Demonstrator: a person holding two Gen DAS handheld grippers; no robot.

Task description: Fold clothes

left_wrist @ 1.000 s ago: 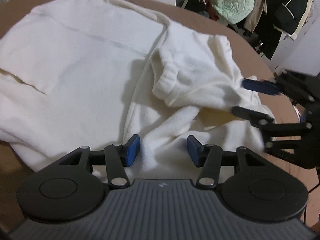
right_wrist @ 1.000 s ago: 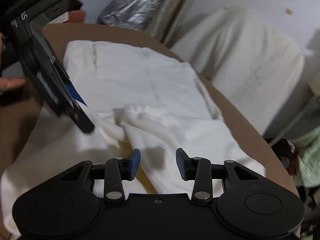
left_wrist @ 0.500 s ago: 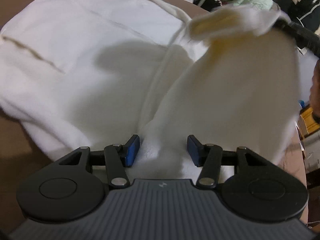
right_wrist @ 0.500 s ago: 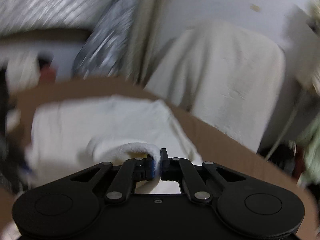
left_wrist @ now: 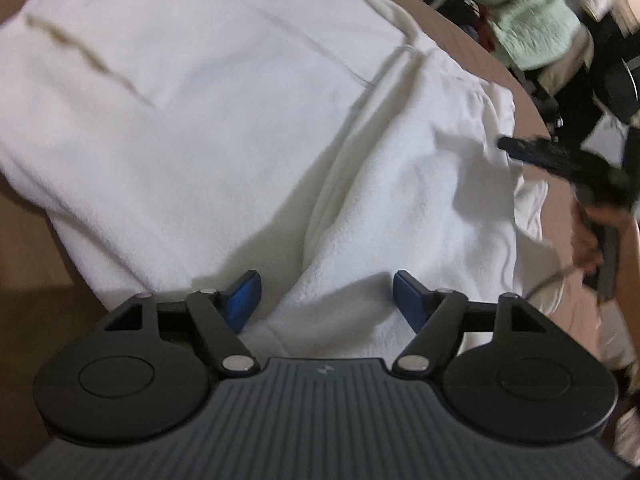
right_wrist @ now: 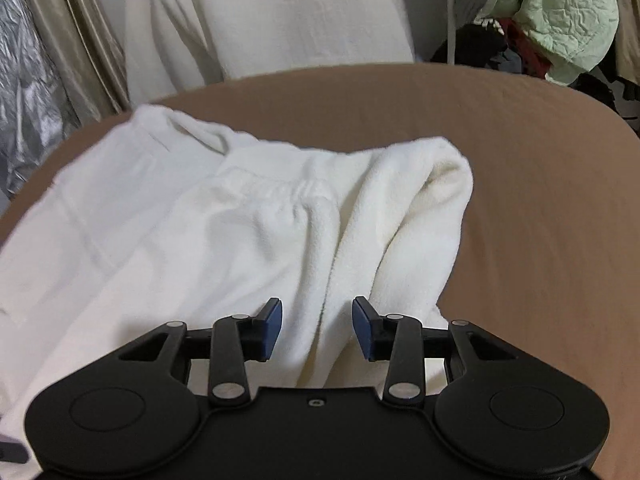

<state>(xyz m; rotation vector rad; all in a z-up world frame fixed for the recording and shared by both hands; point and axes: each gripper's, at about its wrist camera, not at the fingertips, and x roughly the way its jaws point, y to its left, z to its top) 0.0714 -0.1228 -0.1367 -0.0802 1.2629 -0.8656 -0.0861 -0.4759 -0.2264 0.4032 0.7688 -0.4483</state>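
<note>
A white fleece garment (left_wrist: 224,112) lies spread on the brown table (left_wrist: 24,248). One sleeve (left_wrist: 416,184) lies folded along the body, its cuff (right_wrist: 312,200) gathered near the far edge. My left gripper (left_wrist: 327,300) is open and empty, low over the near end of the sleeve. My right gripper (right_wrist: 317,328) is open and empty, just above the sleeve's fabric. In the left wrist view the right gripper (left_wrist: 560,160) shows blurred at the garment's right edge, held by a hand.
Bare brown table (right_wrist: 540,200) lies right of the garment. A cream-covered chair (right_wrist: 272,12) stands behind the table. A pile of clothes with a pale green jacket (right_wrist: 560,12) hangs at the back right. Curtains (right_wrist: 48,40) hang at the back left.
My right gripper, shut on the sleeve cuff and lifting it half a second ago, has laid the sleeve over the garment, let go and opened. My left gripper stays open.
</note>
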